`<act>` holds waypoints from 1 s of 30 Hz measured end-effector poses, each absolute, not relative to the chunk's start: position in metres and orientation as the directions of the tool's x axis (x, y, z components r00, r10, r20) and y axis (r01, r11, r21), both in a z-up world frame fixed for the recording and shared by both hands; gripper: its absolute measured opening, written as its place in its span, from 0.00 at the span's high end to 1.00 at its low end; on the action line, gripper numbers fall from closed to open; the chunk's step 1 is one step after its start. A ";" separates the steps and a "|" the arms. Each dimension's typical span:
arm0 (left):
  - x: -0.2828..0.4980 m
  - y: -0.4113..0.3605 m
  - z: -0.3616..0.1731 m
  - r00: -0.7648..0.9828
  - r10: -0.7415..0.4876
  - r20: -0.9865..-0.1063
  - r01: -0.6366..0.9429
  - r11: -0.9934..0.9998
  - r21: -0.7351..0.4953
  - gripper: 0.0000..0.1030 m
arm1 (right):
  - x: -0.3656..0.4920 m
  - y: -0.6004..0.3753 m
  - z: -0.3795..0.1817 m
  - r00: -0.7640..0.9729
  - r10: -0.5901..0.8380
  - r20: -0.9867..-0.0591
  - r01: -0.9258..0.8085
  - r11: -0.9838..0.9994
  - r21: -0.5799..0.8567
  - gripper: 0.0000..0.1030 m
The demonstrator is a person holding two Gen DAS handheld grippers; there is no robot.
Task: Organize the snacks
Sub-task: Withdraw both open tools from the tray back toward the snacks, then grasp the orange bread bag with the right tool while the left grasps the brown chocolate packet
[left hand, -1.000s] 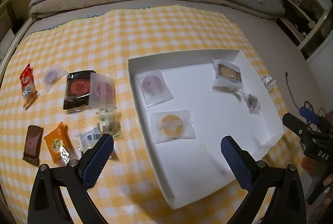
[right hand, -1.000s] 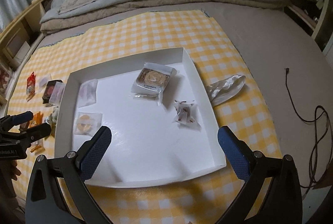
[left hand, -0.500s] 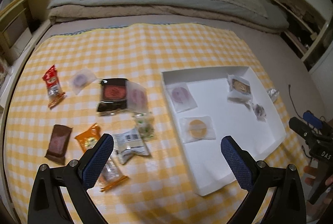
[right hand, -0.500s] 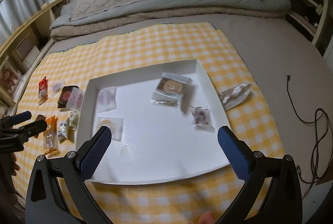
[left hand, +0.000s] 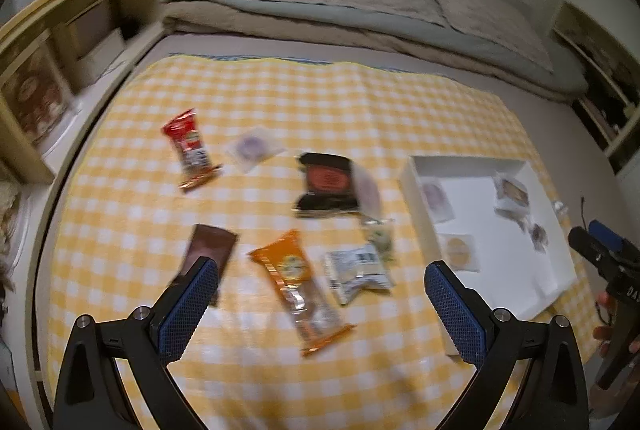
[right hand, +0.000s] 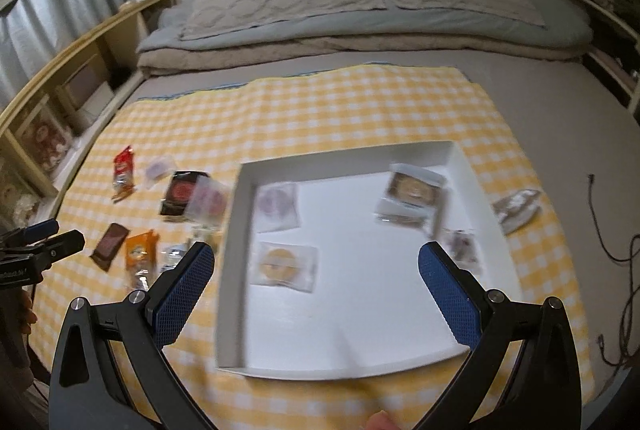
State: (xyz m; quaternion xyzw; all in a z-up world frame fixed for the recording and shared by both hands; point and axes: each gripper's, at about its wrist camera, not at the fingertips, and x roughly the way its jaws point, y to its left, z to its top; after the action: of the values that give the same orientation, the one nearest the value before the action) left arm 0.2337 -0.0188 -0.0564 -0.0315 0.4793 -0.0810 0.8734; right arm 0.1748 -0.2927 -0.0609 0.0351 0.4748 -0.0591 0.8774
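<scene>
1. Left wrist view: the left gripper [left hand: 322,304] is spread wide and holds nothing, hovering over the checked cloth [left hand: 312,110].
2. The right gripper [right hand: 316,284] is equally wide and empty above the white tray [right hand: 360,310].
3. The orange packet [left hand: 298,284] lies lower centre, between the pads; its long axis runs upper left to lower right.
4. Best descend straight and close across its narrow width, probably avoiding the silver packet [left hand: 358,272] just beside it.

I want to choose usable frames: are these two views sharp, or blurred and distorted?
Left wrist view: motion blur smears the orange packet, and the fisheye bends the cloth edges. Right wrist view: the white tray and its snacks are smeared; dim, yellowish light.
</scene>
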 end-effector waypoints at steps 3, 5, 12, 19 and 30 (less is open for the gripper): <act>0.230 0.003 -0.053 0.536 -0.161 -0.829 0.080 0.987 -0.140 0.00 | 0.182 -0.272 -0.064 0.545 -0.040 -0.838 0.100 0.995 0.017 0.00; 0.228 0.018 -0.053 0.536 -0.151 -0.831 0.060 0.988 -0.141 0.00 | 0.187 -0.257 -0.067 0.541 -0.017 -0.841 0.066 0.998 0.023 0.00; 0.224 0.049 -0.052 0.553 -0.121 -0.824 0.042 0.992 -0.118 0.00 | 0.200 -0.205 -0.083 0.518 0.072 -0.852 -0.053 0.997 0.052 0.00; 0.228 0.071 -0.063 0.559 -0.061 -0.827 0.003 0.997 -0.072 0.00 | 0.212 -0.156 -0.098 0.475 0.184 -0.861 -0.177 0.978 0.112 0.00; 0.287 0.094 -0.120 0.405 0.048 -0.913 -0.009 0.999 0.049 0.00 | 0.224 -0.105 -0.167 0.340 0.252 -0.906 -0.382 0.917 0.112 0.00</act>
State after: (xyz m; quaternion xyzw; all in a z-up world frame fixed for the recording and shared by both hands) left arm 0.2874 0.0939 -0.1204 0.0179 0.5450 0.0170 0.8381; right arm 0.2243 -0.1052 -0.1674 -0.0601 0.5405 0.1943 0.8164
